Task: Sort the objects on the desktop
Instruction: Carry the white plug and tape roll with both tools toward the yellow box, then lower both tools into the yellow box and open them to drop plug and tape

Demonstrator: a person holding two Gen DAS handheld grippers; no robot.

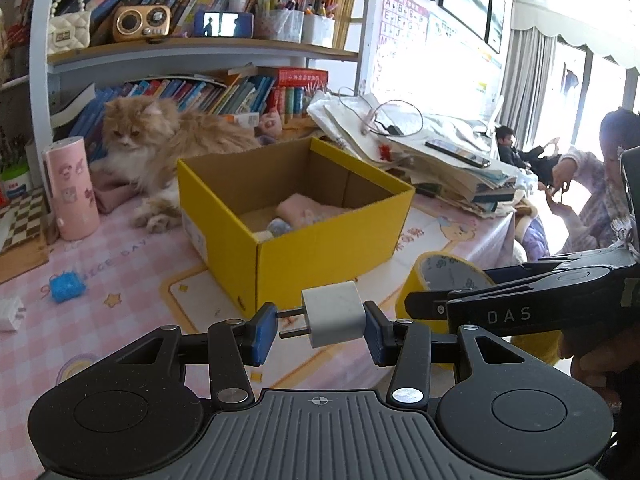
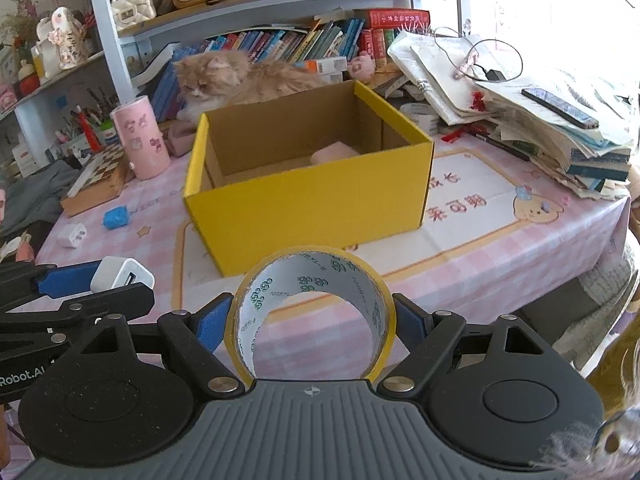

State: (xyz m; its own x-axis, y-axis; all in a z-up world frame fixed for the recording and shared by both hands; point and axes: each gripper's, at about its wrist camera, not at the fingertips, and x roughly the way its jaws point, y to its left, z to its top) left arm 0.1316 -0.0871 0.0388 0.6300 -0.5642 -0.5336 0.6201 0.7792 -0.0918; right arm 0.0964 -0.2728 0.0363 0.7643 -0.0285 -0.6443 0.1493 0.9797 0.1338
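The left gripper [image 1: 320, 326] is closed on a white charger plug [image 1: 334, 314]. The plug is clamped between the blue pads [image 1: 264, 332], with its two prongs pointing toward the left pad. The plug is held clear of the bench [image 1: 120, 320].

The right gripper [image 2: 314, 320] is closed on a roll of yellow tape [image 2: 312, 308]. The roll is gripped across its outer wall, and its open core faces forward along the fingers. The jaws stand wide, as set by the width of the roll.

Both grippers are held side by side; each is seen at the edge of the other's view.

A yellow cardboard box [image 2: 308, 200] stands on the bench directly ahead of both grippers, open at the top. A pink item [image 2: 334, 152] lies inside it on the floor of the box.

Ahead and to the left of the left gripper, a small blue object [image 1: 68, 286] and a second white plug [image 1: 10, 314] lie on the bench, near each other. A pink cylinder [image 1: 72, 188] stands upright farther ahead on the left.

A cat [image 1: 160, 148] is lying beyond the box, just beside its far left corner. A stack of papers and books [image 2: 540, 120] is located ahead and to the right of the right gripper.
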